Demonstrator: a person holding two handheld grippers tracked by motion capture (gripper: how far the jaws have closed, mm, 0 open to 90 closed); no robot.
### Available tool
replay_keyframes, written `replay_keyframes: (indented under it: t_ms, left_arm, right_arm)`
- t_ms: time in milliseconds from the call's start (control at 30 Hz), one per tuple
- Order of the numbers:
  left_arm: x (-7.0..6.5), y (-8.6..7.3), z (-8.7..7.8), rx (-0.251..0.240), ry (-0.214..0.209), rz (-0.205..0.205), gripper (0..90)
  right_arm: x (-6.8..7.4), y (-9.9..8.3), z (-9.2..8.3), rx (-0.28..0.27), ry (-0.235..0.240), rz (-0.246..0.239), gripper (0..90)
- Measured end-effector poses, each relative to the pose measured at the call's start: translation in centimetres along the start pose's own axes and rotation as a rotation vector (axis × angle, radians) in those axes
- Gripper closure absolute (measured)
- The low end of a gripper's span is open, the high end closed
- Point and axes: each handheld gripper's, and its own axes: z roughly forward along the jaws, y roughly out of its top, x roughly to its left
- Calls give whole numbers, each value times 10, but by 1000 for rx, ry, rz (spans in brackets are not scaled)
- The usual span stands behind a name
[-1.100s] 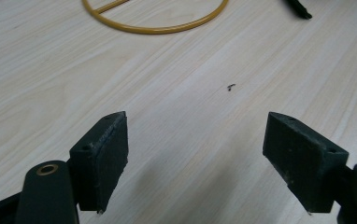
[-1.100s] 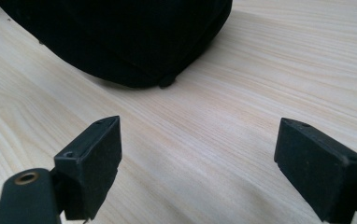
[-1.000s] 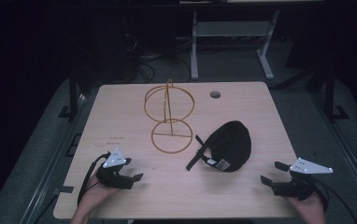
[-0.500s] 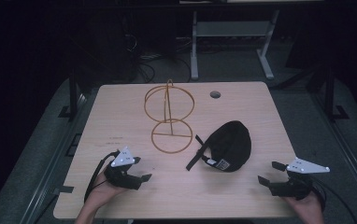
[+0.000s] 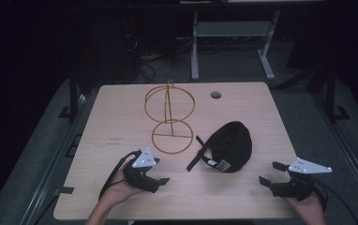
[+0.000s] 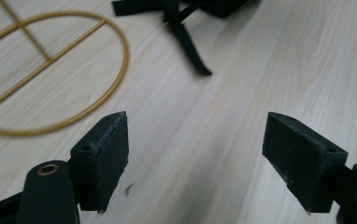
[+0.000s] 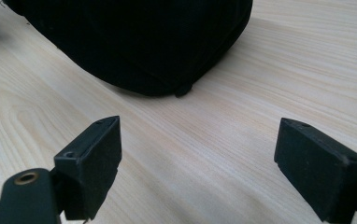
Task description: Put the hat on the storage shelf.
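Note:
A black cap lies on the wooden table, right of centre, its strap trailing to the left. A gold wire stand with a ring base and an upright ring sits at mid-table. My left gripper is low over the table near the ring base, jaws open and empty; its own view shows the base ring and the strap ahead. My right gripper rests at the front right, open and empty, with the cap just ahead of its jaws.
A round cable hole sits in the table's far right part. Beyond the table stand a white metal frame and loose cables on the dark floor. Bare tabletop lies between the two grippers.
My left gripper has moved right and forward toward the stand's base and the cap strap. The right gripper has barely shifted.

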Motion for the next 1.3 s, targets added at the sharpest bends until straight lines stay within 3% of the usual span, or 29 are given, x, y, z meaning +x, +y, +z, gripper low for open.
replay_keyframes:
  t_ms: [333, 800, 1133, 1300]
  left_arm:
    - [-14, 33, 10, -18, -77, 45, 216]
    - [-36, 84, 38, -32, -158, 115, 217]
    - [-46, 113, 64, -2, -182, 172, 231]
    - [-51, 125, 78, 9, -189, 171, 246]
  right_arm:
    - [2, 0, -1, -8, 10, 3, 144]
    - [3, 0, 0, -6, 25, -3, 142]
    - [2, 1, -1, -17, 35, -3, 142]
    - [3, 3, -2, -29, 43, -2, 142]
